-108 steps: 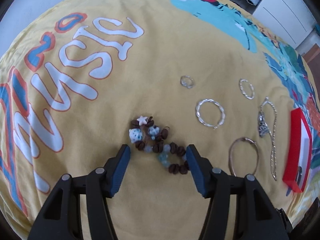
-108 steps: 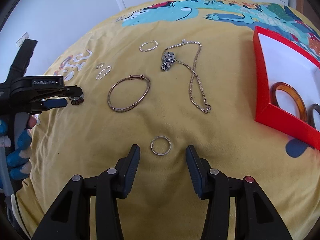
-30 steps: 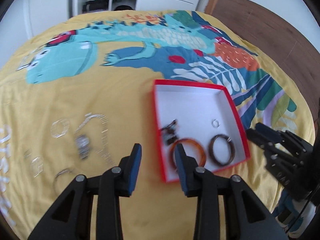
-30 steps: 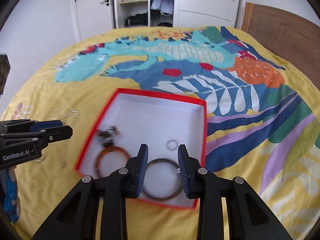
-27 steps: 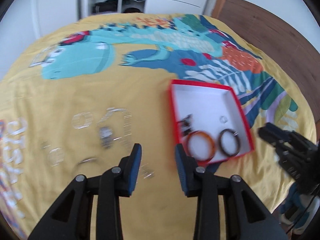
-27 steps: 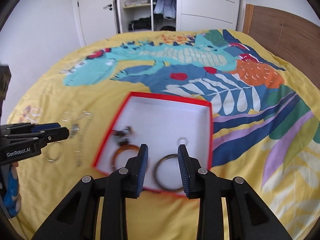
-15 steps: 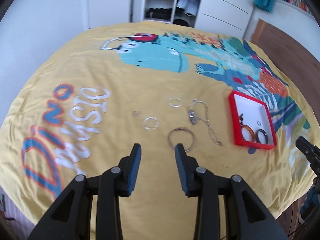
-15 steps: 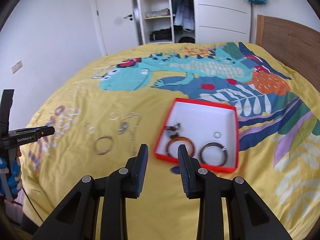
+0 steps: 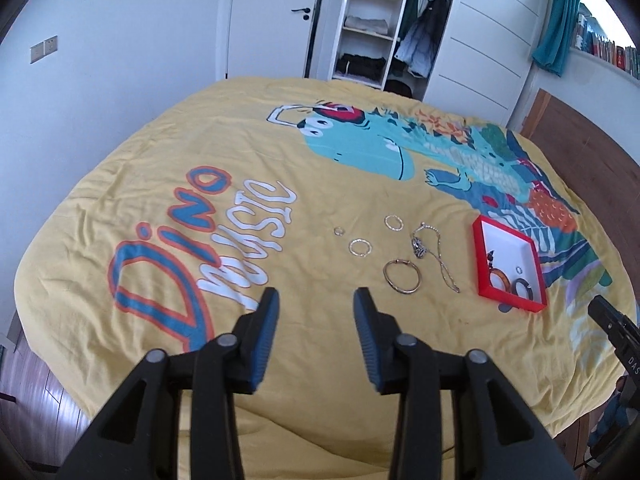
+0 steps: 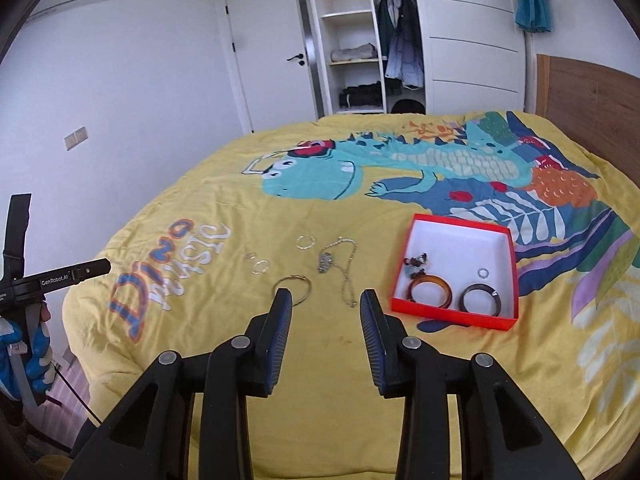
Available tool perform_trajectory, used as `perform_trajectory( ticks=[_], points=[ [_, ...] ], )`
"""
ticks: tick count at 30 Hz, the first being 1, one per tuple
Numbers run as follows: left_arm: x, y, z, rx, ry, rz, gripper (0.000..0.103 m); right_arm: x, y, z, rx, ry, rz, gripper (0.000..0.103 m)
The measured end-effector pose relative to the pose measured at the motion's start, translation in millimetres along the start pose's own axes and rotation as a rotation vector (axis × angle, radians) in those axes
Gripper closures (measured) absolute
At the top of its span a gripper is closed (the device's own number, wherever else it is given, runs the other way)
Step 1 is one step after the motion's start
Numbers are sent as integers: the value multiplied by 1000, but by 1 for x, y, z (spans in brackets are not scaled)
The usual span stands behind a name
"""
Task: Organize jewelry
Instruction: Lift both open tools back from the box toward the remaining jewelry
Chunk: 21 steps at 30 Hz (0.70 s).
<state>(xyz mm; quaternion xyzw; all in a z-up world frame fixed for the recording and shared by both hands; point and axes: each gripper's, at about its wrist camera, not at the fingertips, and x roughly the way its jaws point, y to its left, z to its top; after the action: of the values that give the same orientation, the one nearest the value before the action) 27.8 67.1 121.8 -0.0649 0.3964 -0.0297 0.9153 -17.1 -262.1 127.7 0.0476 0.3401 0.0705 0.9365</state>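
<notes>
A red box (image 10: 505, 258) with white lining lies on the yellow bedspread; it also shows in the left wrist view (image 9: 477, 256). Inside are an amber bangle (image 10: 430, 287), a dark bangle (image 10: 479, 299), a small ring (image 10: 483, 272) and a beaded bracelet (image 10: 416, 263). Left of the box lie a chain necklace (image 10: 340, 266), a thin metal bangle (image 10: 291, 289) and small silver rings (image 10: 262, 266). My left gripper (image 9: 316, 312) and right gripper (image 10: 325, 312) are open, empty and held high above the bed's near edge.
The bed (image 9: 248, 248) fills both views, with a wooden headboard (image 10: 588, 96) at the right. A door (image 10: 272, 64) and an open wardrobe (image 10: 372, 40) stand behind. Wooden floor (image 9: 36, 392) shows at the lower left.
Both grippers have pulled up and back from the bed. The beaded bracelet and the small ring that lay on the bedspread now lie in the red box.
</notes>
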Motion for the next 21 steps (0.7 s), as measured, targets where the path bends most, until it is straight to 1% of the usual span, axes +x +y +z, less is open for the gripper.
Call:
perform_trajectory(
  ticks=[1, 9, 16, 21],
  points=[
    [-6, 4, -3, -5, -12, 5, 59, -2, 5, -1, -8, -2, 3, 67],
    [-18, 30, -18, -53, -23, 15, 59, -13, 26, -9, -27, -9, 16, 67],
    [-11, 41, -30, -67, -7, 18, 59, -15, 28, -13, -16, -5, 6, 67],
    [-6, 49, -37, -97, -12, -2, 59, -10, 27, -18, -8, 17, 0, 67]
  ],
)
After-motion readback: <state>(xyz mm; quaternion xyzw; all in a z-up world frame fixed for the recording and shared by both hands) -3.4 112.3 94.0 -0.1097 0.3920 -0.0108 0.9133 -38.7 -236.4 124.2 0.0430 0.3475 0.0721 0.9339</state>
